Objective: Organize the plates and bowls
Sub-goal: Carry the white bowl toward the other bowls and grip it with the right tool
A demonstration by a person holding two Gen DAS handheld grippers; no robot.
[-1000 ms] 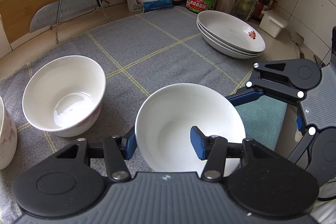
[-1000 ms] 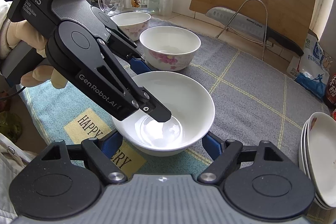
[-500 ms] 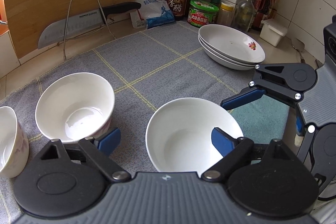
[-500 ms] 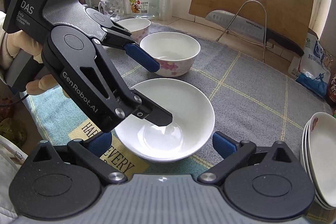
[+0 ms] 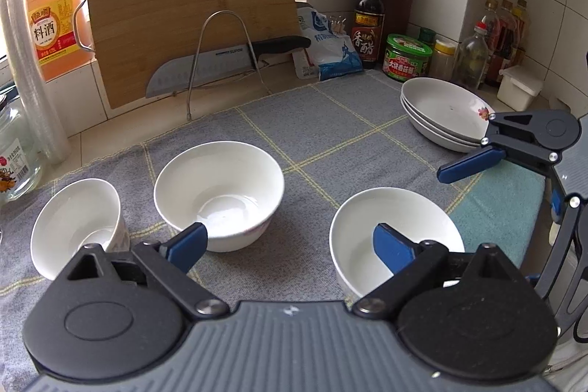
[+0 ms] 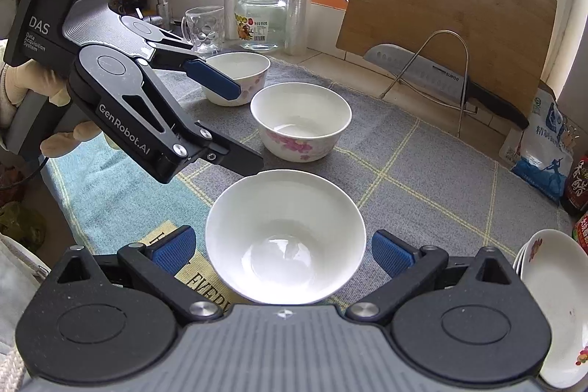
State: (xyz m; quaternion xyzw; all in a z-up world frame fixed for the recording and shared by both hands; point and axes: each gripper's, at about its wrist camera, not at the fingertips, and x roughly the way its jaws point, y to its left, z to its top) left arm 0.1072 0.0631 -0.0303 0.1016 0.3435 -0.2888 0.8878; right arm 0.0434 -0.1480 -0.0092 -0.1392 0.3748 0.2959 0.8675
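On the grey checked cloth (image 5: 330, 120) that covers the surface, three white bowls stand in a row and a stack of plates sits at the far right. Farthest left is the small flowered bowl (image 5: 75, 226), tilted in the left wrist view, with the flowered middle bowl (image 5: 218, 193) just beside it. The left tongs (image 5: 290, 243) have just been opening and now stand wide apart, holding nothing: in that view one blue pad lies in front of the middle bowl's near rim, the other over the plain white bowl (image 5: 395, 237). From the right wrist view a gloved hand (image 6: 22, 94) grips the left tool, whose dark fingertip reaches the plain white bowl's (image 6: 284, 237) far rim; whether it touches I cannot tell. The right tongs (image 6: 283, 250) have also just been opening and are spread to either side of that bowl, pads clear of its wall. At the right edge rests the stack of plates (image 5: 446, 112), with a small flower print on the top rim, well apart from the bowls.
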